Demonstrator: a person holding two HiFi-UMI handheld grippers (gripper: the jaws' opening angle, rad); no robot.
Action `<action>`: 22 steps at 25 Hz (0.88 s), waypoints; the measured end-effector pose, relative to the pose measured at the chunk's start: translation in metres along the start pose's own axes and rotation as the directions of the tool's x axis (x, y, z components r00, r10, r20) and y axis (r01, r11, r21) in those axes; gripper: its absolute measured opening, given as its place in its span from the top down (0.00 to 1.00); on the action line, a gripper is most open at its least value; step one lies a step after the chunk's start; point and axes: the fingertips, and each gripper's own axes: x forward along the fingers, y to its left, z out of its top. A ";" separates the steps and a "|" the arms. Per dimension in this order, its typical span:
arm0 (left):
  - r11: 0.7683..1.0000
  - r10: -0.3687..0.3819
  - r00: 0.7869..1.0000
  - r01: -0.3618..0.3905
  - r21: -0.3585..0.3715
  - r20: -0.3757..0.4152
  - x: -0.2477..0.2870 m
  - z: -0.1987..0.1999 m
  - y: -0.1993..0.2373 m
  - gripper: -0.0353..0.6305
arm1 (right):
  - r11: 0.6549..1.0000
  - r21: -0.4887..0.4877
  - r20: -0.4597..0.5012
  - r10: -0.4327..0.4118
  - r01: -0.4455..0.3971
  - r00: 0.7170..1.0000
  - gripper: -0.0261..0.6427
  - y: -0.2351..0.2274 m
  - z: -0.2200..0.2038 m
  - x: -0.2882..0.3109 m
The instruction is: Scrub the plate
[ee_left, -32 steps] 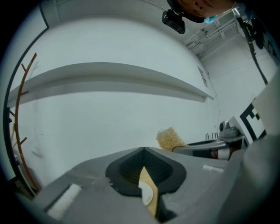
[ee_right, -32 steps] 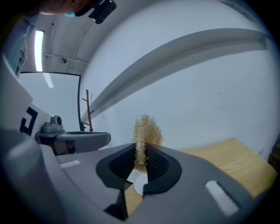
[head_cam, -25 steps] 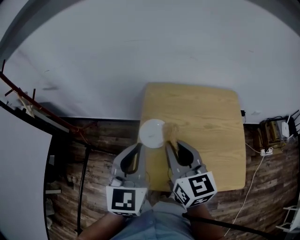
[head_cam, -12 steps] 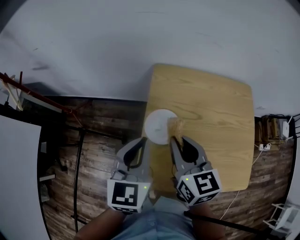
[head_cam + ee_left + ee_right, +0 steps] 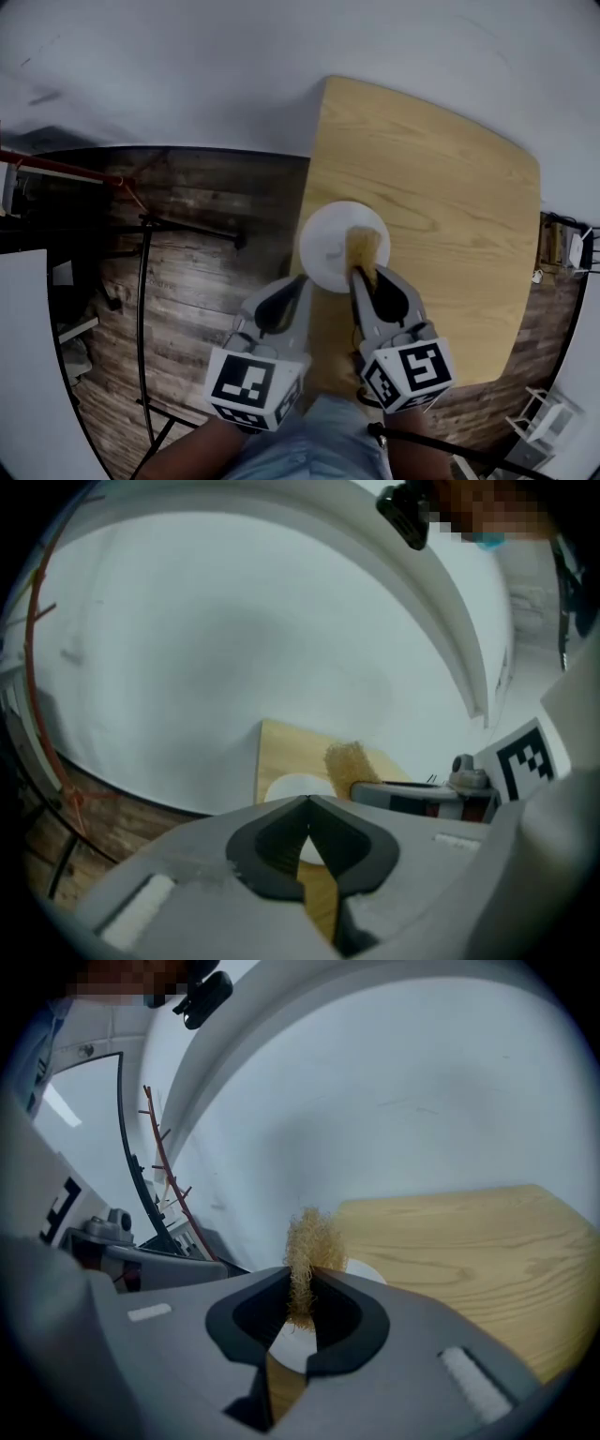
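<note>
A round white plate [image 5: 330, 242] lies near the left edge of the wooden table [image 5: 450, 197]. My right gripper [image 5: 359, 273] is shut on a tan fibrous scrubber [image 5: 363, 248], which hangs over the plate's right side. In the right gripper view the scrubber [image 5: 307, 1258] stands pinched between the jaws, with the plate [image 5: 361, 1270] just behind it. My left gripper [image 5: 303, 279] is shut with nothing in it, just short of the plate's near rim. The left gripper view shows the plate [image 5: 292, 787] and the scrubber [image 5: 348, 762] beyond its closed tips.
The table stands against a pale wall [image 5: 234, 75]. Dark wooden floor [image 5: 197, 234] lies to the left, with a thin black stand [image 5: 142, 281] on it. Cables and small items [image 5: 572, 251] sit on the floor beyond the table's right edge.
The view has shifted, so the table and plate now sit closer and further right. Both grippers have come forward, and the scrubber now overlaps the plate.
</note>
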 end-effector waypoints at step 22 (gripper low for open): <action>0.921 -0.084 0.980 0.007 -0.390 -0.180 0.050 -0.050 0.039 0.82 | 0.998 0.070 -0.136 0.003 0.007 0.991 0.89 -0.018 -0.042 0.039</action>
